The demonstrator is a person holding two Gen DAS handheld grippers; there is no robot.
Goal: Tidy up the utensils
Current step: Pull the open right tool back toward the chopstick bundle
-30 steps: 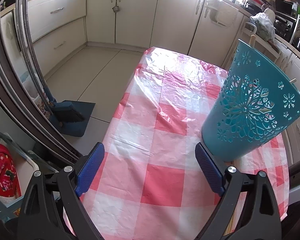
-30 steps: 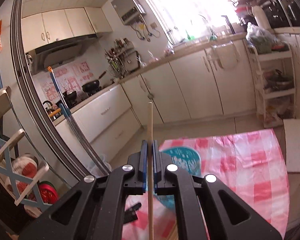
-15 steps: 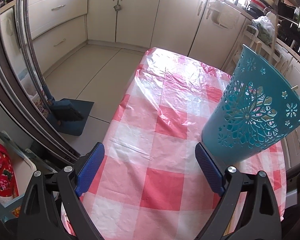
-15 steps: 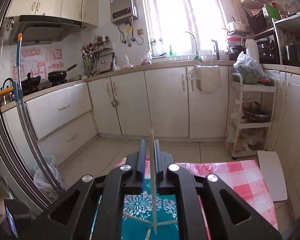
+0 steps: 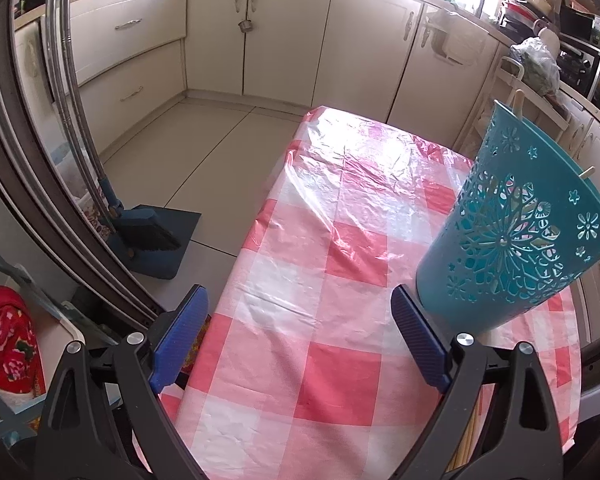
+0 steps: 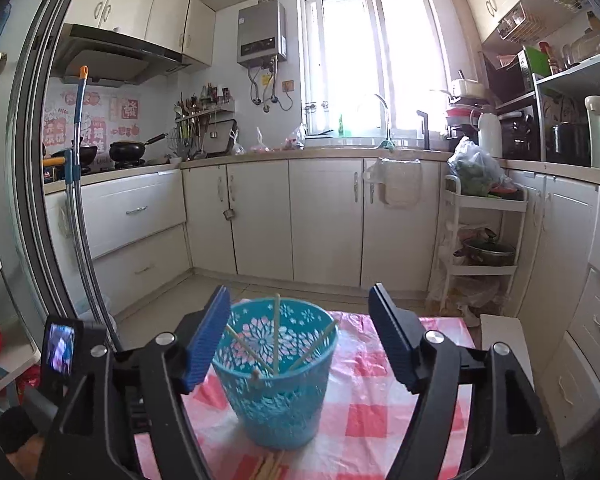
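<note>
While the right gripper (image 6: 300,336) hangs over the table with its jaws opening, nothing is pressed between its blue pads (image 6: 206,340); the teal basket (image 6: 276,376) merely shows in the gap beyond them. Several chopsticks (image 6: 276,334) lean inside that basket, their tips resting against its rim, and more chopsticks (image 6: 270,468) lie flat on the checked cloth (image 6: 380,400) just in front of its base, at the bottom edge of the right wrist view.

On the other side, the left gripper (image 5: 300,340) is spread wide and empty, tilted down at the cloth (image 5: 324,320). Its right pad (image 5: 416,340) sits just beside the foot of the basket (image 5: 512,240), though I cannot tell whether they touch. Chopstick ends (image 5: 518,100) poke above the rim there.

Past the table's far edge lies tiled floor (image 5: 220,140), with a broom and dustpan (image 5: 152,236) standing near the left wall. Farther back run cream cabinets (image 6: 324,220), a white rack (image 6: 484,240) with a pot, the sink under a bright window (image 6: 372,64), and pans on the stove (image 6: 128,148).
</note>
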